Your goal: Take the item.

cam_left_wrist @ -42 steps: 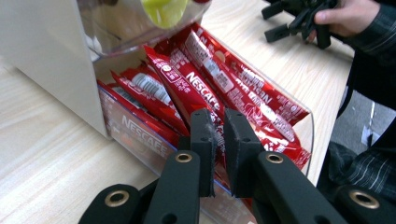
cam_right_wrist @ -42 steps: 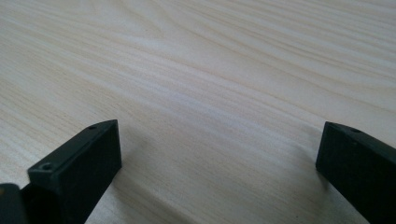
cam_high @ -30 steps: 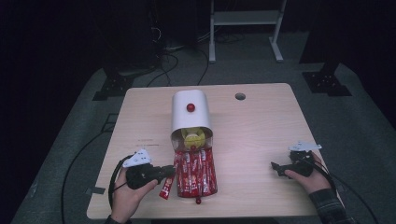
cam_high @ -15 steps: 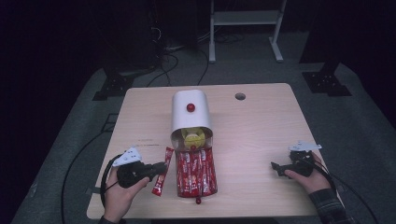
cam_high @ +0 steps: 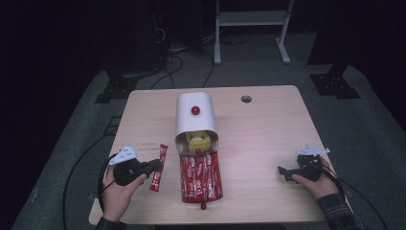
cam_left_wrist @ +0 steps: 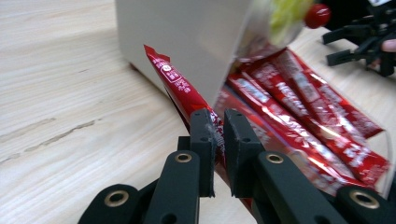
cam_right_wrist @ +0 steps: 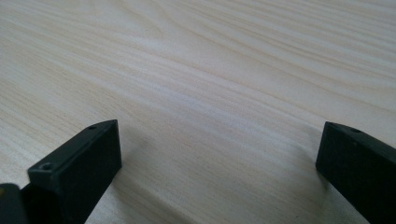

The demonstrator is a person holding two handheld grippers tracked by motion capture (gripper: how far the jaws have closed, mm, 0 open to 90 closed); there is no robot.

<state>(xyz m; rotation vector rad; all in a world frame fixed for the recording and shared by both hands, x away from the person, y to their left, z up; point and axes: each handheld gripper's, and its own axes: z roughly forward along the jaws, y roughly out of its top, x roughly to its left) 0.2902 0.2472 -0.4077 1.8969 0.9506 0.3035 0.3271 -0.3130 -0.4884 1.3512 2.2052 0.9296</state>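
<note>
On the light wooden table (cam_high: 268, 143), with a small round hole (cam_high: 246, 99) near the far edge. At the middle, lying on its side, a white container (cam_high: 194, 117) with a red knob (cam_high: 195, 110), its open mouth turned toward the person, something yellow (cam_high: 197, 141) inside. Spilled out of the mouth, a bunch of red stick packets (cam_high: 201, 177), fanned toward the near edge. Left of this bunch, apart from it, one single red packet (cam_high: 159, 167), pinched between the closed jaws of the left gripper (cam_high: 155, 165). Far at the right, near the table edge, the right gripper (cam_high: 282, 171), jaws wide apart over bare wood, holding nothing. Just below the bunch, a tiny red ball (cam_high: 203, 206).
</note>
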